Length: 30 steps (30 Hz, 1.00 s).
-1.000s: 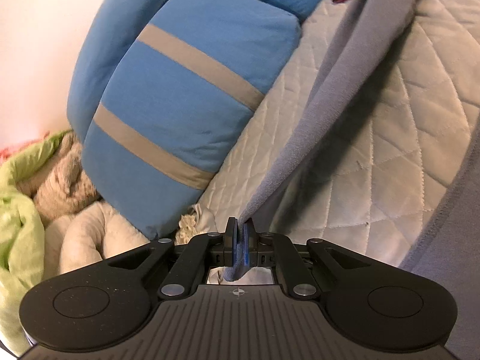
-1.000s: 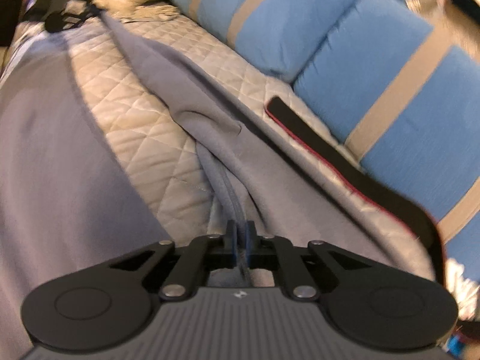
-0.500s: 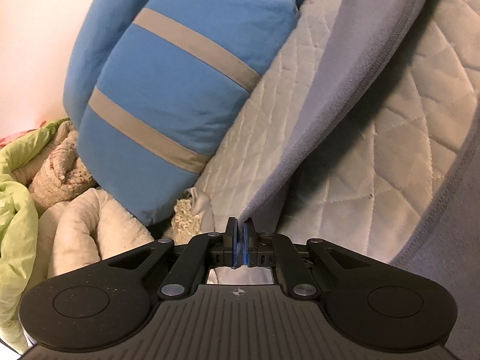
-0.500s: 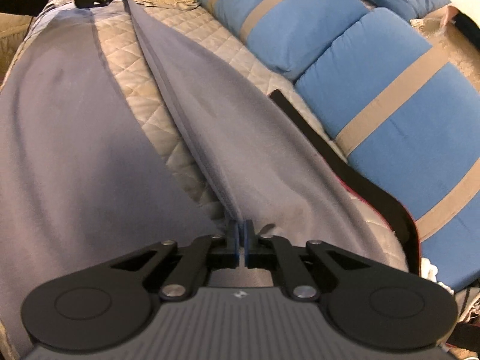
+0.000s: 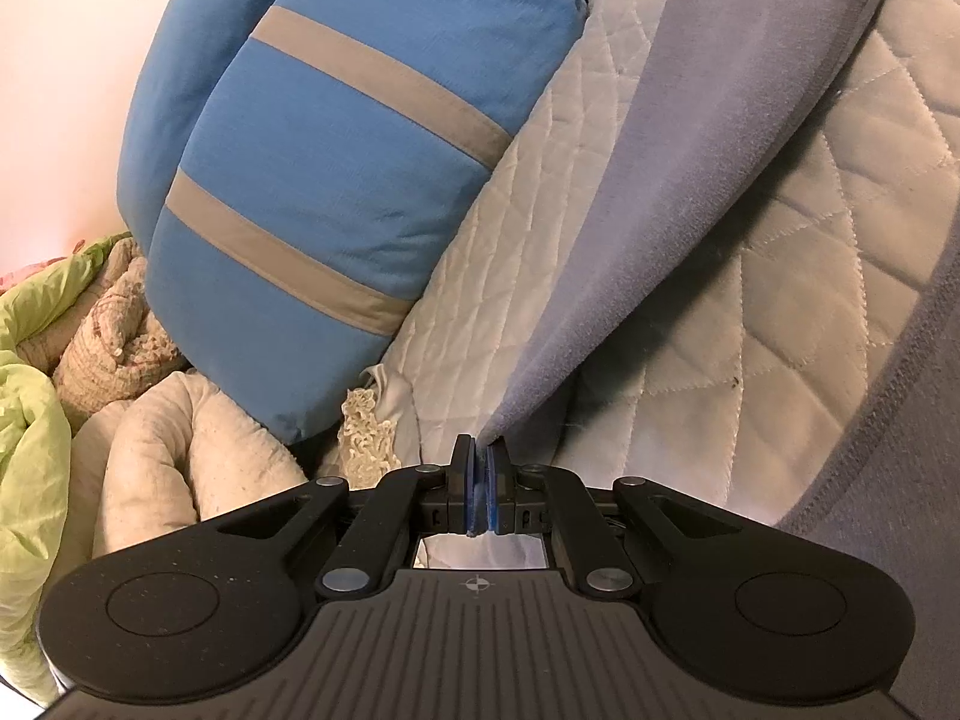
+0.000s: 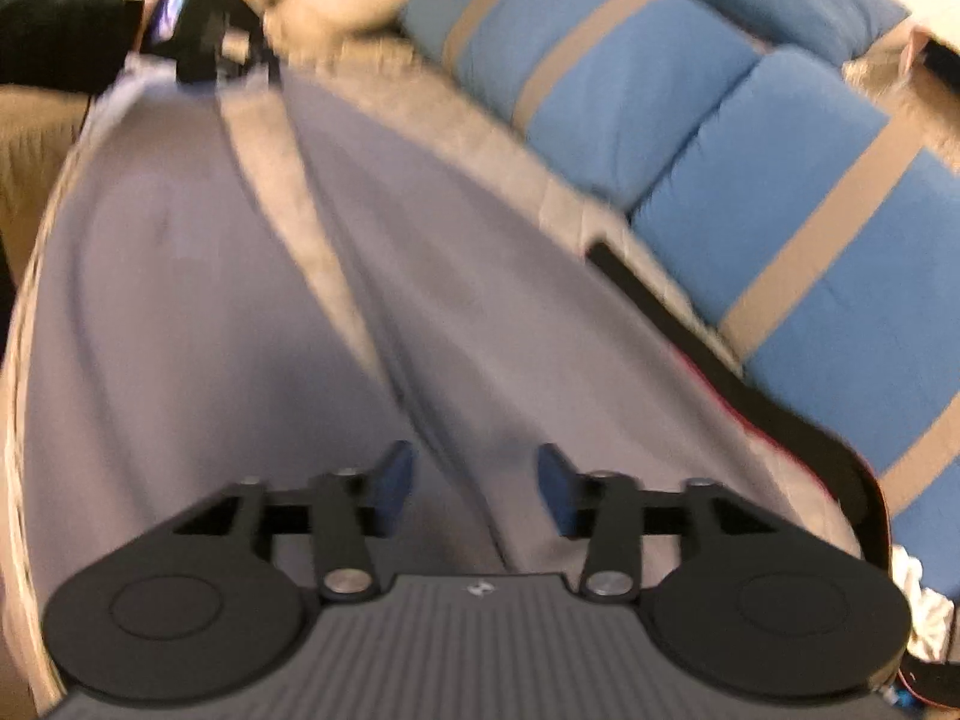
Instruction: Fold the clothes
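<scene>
One grey garment (image 5: 690, 180), soft fleece-like knit with a stitched hem, is spread over the quilted cover (image 5: 798, 276), beside the blue striped cushions (image 5: 360, 180). Landmark for placement: the cushions.

Left gripper (image 5: 479, 480): jaws pressed together on a corner of the garment, which is drawn up from the quilt in a taut band running away from the cushions' lower end. Right gripper (image 6: 474, 480): jaws set wide, nothing between them, held just over the garment's folded ridge (image 6: 384, 276); this view is blurred. A black strap (image 6: 720, 360) lies between garment and cushions.

Handling, as judged: light, limp, non-fragile; shape is not kept when lifted, and sagging between two holds is to be expected. Grip is best taken at hemmed corners or edges, where the doubled cloth gives purchase; a mid-panel pinch would bunch the fabric. Slipping is unlikely on napped cloth.
</scene>
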### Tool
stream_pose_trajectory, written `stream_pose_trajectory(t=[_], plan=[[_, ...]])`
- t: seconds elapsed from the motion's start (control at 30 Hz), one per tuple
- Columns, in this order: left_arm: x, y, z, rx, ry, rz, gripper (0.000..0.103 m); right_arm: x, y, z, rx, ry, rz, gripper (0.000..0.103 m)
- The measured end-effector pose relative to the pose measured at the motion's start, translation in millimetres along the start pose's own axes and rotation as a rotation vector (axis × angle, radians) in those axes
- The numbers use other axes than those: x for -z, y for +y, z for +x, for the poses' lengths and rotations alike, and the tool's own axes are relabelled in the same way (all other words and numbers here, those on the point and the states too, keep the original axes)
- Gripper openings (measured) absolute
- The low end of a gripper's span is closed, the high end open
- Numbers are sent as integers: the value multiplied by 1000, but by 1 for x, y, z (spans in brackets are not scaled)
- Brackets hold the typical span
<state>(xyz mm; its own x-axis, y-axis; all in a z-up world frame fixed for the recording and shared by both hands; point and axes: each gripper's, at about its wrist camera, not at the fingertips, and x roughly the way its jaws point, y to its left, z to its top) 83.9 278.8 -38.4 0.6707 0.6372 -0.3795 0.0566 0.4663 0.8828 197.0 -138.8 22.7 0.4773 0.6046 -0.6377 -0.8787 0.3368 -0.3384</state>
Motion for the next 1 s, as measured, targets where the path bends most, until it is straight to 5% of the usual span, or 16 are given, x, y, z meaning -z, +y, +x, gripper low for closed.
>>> stream_pose_trajectory(t=[0.2, 0.33, 0.4, 0.47, 0.57, 1.0], plan=[[2, -2, -1, 1, -2, 5, 4, -23, 41, 42, 57, 26, -140, 63], [4, -2, -1, 4, -9, 2, 4, -30, 43, 58, 71, 59, -119, 55], [4, -2, -1, 7, -11, 2, 4, -33, 40, 61, 72, 70, -99, 38], [5, -3, -1, 12, -11, 1, 4, -34, 40, 64, 77, 88, -108, 34], [5, -3, 0, 17, -8, 2, 4, -30, 44, 65, 66, 111, -146, 6], [9, -6, 4, 64, 48, 15, 4, -19, 60, 54, -6, 158, -320, 2]])
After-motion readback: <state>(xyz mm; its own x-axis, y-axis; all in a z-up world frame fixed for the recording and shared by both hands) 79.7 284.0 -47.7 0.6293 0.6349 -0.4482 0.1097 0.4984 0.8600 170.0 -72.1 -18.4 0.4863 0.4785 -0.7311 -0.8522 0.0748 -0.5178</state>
